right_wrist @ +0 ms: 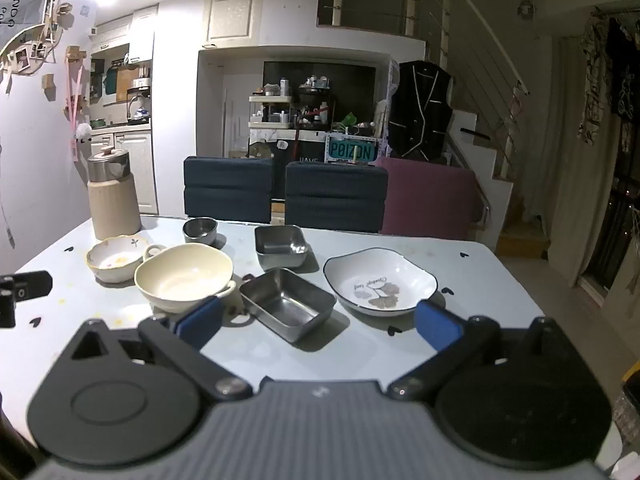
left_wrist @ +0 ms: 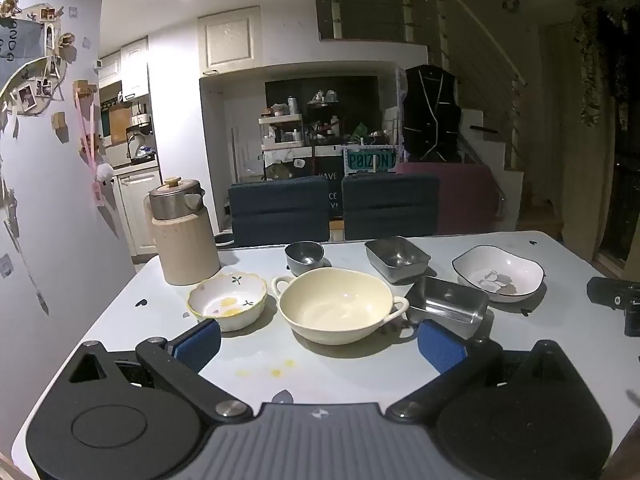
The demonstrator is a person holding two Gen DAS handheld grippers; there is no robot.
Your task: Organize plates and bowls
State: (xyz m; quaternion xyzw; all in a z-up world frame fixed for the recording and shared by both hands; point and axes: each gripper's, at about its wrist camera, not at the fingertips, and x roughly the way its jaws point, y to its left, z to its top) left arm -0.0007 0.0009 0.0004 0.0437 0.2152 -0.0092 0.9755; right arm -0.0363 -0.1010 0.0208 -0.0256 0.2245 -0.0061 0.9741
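Several dishes stand on the white table. A cream two-handled bowl sits in the middle, with a small flowered bowl to its left. Behind them are a small round steel bowl and a square steel tray. A second steel tray lies nearer, and a white dark-rimmed plate is at the right. My left gripper is open before the cream bowl. My right gripper is open before the near tray. Both hold nothing.
A beige thermos jug stands at the table's far left corner beside the wall. Two dark blue chairs and a purple one line the far edge. Yellow crumbs dot the near tabletop.
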